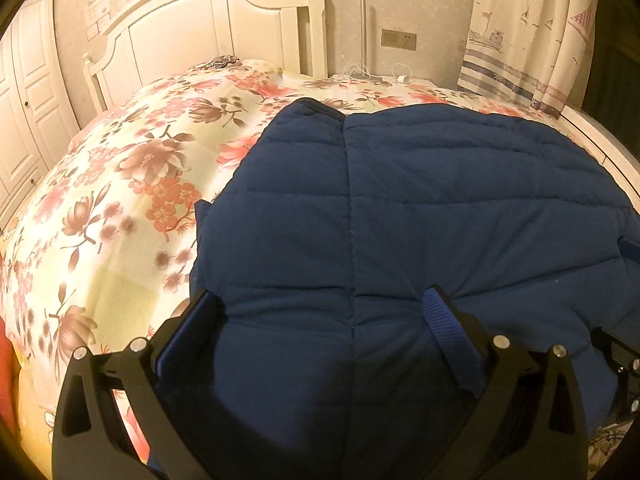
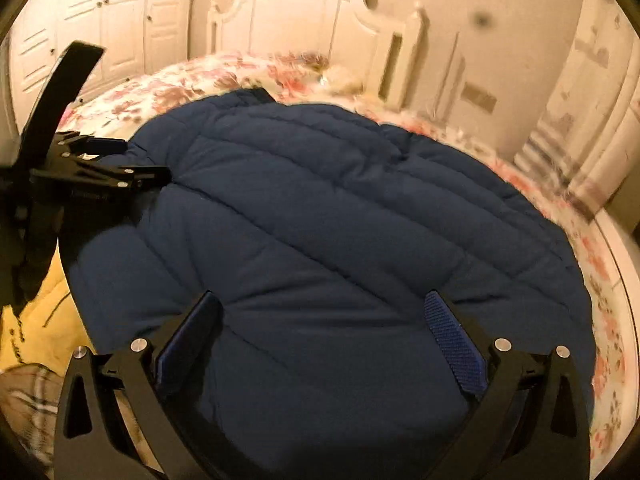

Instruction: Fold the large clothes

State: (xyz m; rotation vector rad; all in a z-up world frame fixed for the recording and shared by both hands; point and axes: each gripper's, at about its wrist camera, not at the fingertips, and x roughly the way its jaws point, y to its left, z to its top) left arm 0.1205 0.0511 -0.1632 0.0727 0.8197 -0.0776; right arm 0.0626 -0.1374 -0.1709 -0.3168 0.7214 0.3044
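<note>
A dark blue quilted jacket lies spread on the floral bedspread, its centre seam running away from me. My left gripper is open, fingers wide apart over the jacket's near edge, with the padded fabric bulging between them. In the right wrist view the same jacket fills the middle, and my right gripper is also open across its near edge. The left gripper shows from the side at the jacket's left edge. A piece of the right gripper shows at the right border.
A white headboard and a wall stand behind the bed, with a curtain at the right. White wardrobe doors are at the left. Yellow cloth and plaid fabric lie at the near left. The bed's white edge curves along the right.
</note>
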